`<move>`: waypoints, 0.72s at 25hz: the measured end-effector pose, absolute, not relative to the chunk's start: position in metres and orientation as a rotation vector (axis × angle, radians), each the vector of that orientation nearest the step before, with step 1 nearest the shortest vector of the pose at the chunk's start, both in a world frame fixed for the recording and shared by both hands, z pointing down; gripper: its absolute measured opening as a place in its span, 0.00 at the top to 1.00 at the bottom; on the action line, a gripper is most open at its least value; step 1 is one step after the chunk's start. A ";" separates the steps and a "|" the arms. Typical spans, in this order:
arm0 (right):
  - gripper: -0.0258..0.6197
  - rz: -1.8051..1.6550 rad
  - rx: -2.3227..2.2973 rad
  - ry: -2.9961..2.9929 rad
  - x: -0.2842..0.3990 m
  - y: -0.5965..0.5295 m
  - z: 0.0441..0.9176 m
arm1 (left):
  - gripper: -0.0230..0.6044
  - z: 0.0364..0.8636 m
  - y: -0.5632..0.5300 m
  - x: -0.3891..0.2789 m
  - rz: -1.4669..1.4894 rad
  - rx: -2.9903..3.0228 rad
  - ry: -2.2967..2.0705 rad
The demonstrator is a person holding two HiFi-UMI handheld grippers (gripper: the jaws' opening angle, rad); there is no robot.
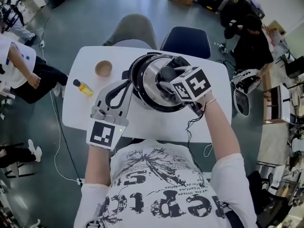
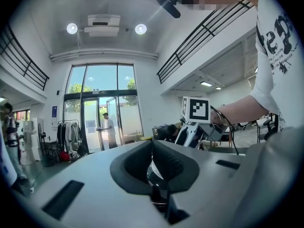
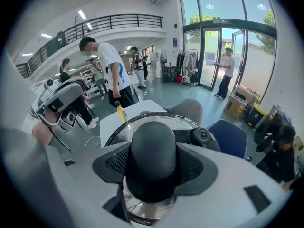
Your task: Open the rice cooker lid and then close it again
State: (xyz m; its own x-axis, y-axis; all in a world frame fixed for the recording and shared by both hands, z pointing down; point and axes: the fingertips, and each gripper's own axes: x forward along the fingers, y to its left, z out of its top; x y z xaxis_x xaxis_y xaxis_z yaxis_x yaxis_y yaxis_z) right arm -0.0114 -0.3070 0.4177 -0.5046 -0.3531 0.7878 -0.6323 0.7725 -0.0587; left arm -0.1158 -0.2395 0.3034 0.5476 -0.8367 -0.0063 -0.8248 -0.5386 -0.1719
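Note:
The rice cooker (image 1: 142, 93) stands in the middle of the white table (image 1: 76, 113). Its round lid (image 1: 151, 87) has a shiny dome, a dark rim and a black knob (image 3: 153, 148) on top. My right gripper (image 1: 167, 76) points steeply down and is shut on that knob, whose sides the pads (image 3: 197, 167) press. From the left, held level, my left gripper (image 1: 127, 83) reaches the lid's edge. In the left gripper view its jaws (image 2: 159, 167) are nearly together on a thin shiny strip, seemingly the lid's rim. The cooker's body is mostly hidden under the lid.
A small tan bowl (image 1: 103, 68) and a yellow bottle (image 1: 84, 87) sit on the table's left part. The cooker's cord (image 1: 192, 125) runs off the near edge. A grey chair (image 1: 135, 30) and a blue chair (image 1: 186, 41) stand behind the table. People stand around it.

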 end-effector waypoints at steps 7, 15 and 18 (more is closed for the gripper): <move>0.51 0.450 0.741 -2.103 -0.049 -0.357 0.434 | 0.93 0.313 -0.290 -0.159 -0.126 -2.647 1.437; 0.51 0.483 0.736 -2.065 -0.066 -0.372 0.453 | 0.93 0.324 -0.312 -0.177 -0.146 -2.669 1.423; 0.51 0.475 0.734 -2.047 -0.066 -0.372 0.462 | 0.93 0.329 -0.315 -0.178 -0.147 -2.676 1.415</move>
